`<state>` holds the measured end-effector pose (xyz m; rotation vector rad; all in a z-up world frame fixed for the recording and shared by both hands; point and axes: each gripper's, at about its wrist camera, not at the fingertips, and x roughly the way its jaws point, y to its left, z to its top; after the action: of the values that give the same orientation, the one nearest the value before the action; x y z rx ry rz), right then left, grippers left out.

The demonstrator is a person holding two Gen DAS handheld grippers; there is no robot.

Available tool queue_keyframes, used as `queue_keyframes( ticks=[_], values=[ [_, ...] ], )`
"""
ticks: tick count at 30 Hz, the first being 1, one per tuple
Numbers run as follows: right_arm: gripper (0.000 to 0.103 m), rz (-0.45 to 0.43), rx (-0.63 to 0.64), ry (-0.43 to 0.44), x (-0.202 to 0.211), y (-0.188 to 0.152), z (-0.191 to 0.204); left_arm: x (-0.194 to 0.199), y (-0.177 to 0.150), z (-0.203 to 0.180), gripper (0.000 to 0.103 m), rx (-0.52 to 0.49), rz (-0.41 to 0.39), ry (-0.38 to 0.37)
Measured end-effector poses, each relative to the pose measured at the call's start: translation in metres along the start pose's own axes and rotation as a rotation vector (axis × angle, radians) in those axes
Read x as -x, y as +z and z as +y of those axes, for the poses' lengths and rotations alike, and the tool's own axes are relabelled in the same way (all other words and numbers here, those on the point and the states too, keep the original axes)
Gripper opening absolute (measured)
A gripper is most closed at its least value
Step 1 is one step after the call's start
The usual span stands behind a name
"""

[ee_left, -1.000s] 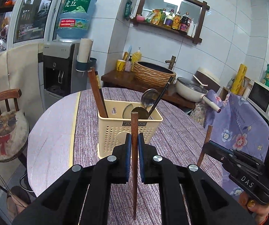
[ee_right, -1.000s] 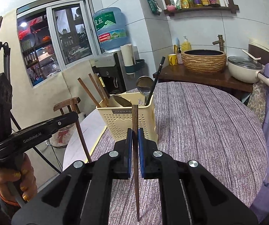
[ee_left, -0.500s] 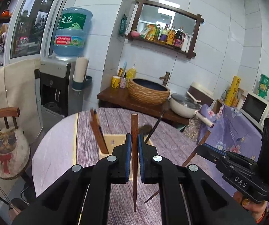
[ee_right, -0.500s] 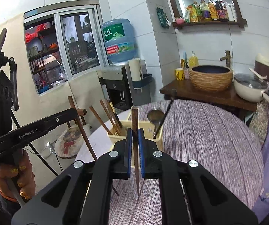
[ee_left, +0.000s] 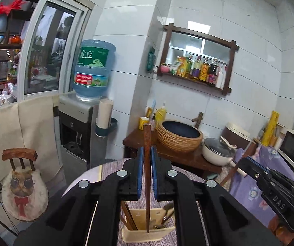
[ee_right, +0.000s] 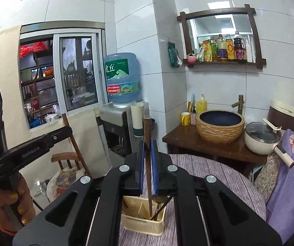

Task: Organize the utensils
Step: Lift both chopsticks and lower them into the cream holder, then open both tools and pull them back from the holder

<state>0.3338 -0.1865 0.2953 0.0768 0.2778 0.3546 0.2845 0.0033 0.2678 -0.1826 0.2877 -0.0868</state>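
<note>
Both grippers have risen: left gripper clamps one dark wooden chopstick, right gripper clamps another dark wooden chopstick. Tips now hang over the cream plastic utensil caddy on the purple striped table. Judging: ready to lower in.

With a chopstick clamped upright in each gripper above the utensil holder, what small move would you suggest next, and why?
Probably lower the left gripper straight down first. Its chopstick hangs upright, tip just over the open top of the cream utensil holder, which already holds chopsticks and a ladle. The right gripper holds its chopstick over the same holder, so going one at a time should avoid a clash.
</note>
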Motion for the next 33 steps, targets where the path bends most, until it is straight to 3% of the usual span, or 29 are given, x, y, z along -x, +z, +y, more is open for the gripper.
queue_keyframes(
  ticks=[7,13,17,25,29,31,33],
  values=[
    [0.007,0.040,-0.031,-0.039,-0.041,-0.032,-0.003,-0.037,-0.041,-0.004,0.008,-0.046,0.012,0.063],
    [0.007,0.121,-0.036,-0.039,-0.075,-0.080,-0.003,-0.064,-0.087,-0.001,0.008,-0.053,0.102,0.062],
    [0.008,0.130,-0.013,-0.052,-0.083,-0.103,-0.002,-0.080,-0.112,0.004,0.008,-0.044,0.169,0.059],
    [0.008,0.156,-0.032,-0.060,-0.091,-0.124,-0.013,-0.076,-0.127,-0.001,0.008,-0.094,0.158,0.071],
    [0.008,0.121,-0.028,-0.069,-0.081,-0.130,-0.014,-0.066,-0.130,-0.003,0.009,-0.103,0.150,0.053],
    [0.013,0.093,-0.016,-0.066,-0.070,-0.131,-0.014,-0.056,-0.131,-0.004,0.020,-0.116,0.129,0.043],
    [0.037,0.062,0.002,-0.066,-0.057,-0.132,-0.012,-0.044,-0.134,-0.006,0.056,-0.125,0.099,0.033]
  ],
)
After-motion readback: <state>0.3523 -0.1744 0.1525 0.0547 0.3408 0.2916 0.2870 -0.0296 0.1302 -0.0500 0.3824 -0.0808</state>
